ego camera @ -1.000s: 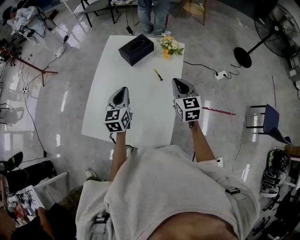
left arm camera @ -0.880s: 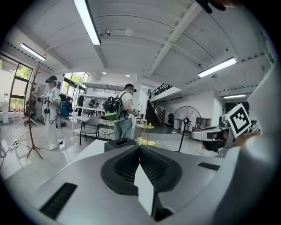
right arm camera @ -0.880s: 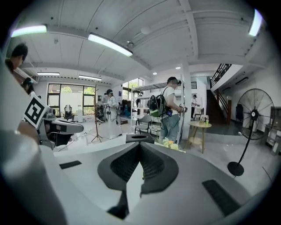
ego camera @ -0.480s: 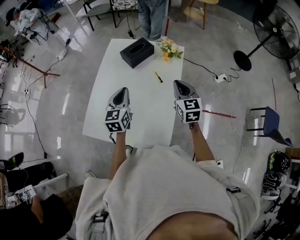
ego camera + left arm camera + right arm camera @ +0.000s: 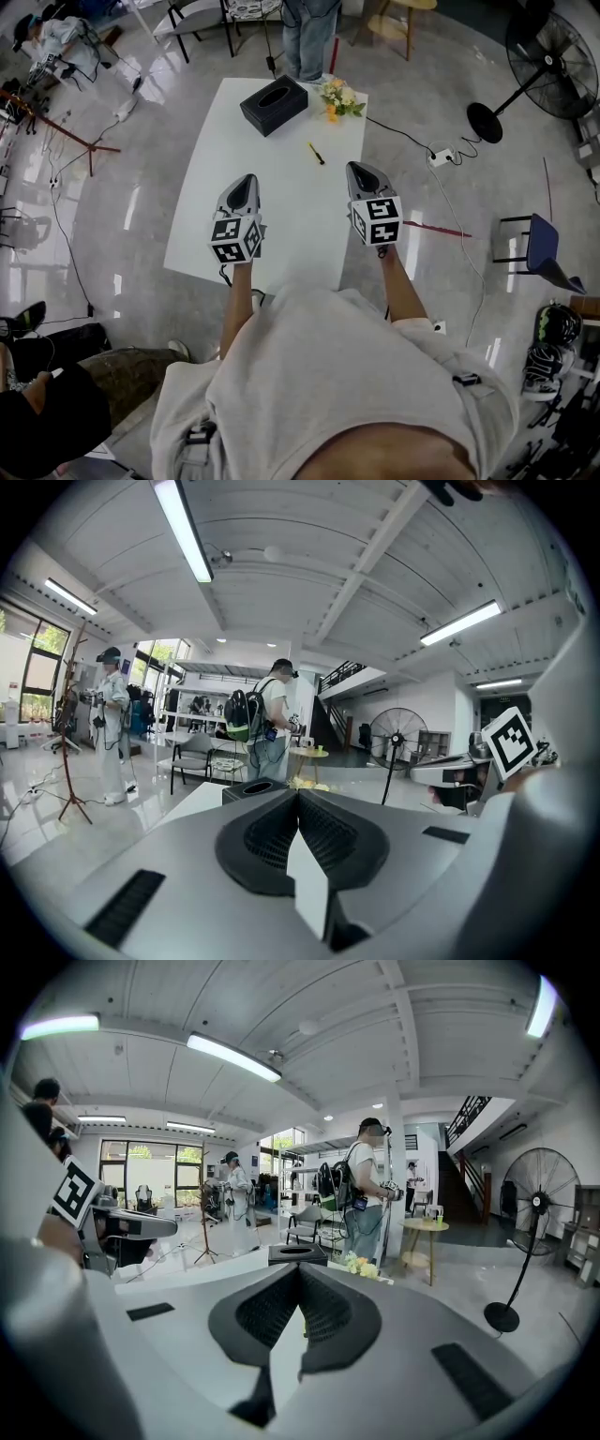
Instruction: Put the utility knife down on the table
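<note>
Two grippers hang in your hands over the near half of the white table (image 5: 220, 202). The left gripper (image 5: 246, 180) and the right gripper (image 5: 357, 170) each have their jaws pressed fully together, with nothing between them. The yellow utility knife (image 5: 317, 152) lies flat on the tabletop beyond them. It is nearer your right gripper but well apart from both, so the putting-down looks finished.

The risk from here is your own reach. The knife rests toward the table's right side, and a forward sweep of the right gripper could catch it and skid it to the edge and off onto the floor. If the blade is out, which cannot be made out from here, a fall would be worse, as a person (image 5: 307, 33) stands just past the far end.

At that far end sits a black box (image 5: 272, 101) with a slot in its top, and nothing shows in the dark opening. Flowers (image 5: 339, 96) lie just beside it, and whether a vase holds them cannot be told.
</note>
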`<act>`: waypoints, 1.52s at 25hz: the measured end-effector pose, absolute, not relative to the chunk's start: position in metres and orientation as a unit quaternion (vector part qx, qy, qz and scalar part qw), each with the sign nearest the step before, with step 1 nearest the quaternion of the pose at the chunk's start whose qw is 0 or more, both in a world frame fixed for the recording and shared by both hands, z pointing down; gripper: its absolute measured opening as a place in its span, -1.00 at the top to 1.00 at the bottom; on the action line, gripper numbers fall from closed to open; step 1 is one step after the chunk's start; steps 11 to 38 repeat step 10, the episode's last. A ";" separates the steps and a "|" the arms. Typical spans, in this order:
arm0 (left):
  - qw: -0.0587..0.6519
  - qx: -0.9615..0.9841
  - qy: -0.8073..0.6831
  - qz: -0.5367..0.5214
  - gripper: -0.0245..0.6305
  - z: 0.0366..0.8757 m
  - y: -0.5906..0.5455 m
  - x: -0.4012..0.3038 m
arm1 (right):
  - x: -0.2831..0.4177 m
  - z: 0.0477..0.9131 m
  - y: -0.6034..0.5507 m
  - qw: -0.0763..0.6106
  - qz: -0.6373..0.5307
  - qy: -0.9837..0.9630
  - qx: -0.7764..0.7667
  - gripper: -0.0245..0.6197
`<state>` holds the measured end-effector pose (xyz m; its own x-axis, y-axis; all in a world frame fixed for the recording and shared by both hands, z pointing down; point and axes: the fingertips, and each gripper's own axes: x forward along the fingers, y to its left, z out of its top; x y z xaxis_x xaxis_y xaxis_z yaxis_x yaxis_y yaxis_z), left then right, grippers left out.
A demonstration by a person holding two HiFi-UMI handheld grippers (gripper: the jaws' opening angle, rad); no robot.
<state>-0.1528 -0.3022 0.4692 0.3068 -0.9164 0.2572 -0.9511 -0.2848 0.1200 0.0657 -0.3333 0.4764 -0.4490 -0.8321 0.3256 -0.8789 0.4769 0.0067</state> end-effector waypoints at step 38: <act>0.128 0.800 -0.582 0.069 0.86 0.474 -0.300 -0.149 | 0.065 0.482 -0.329 0.150 0.080 -0.848 0.502 0.83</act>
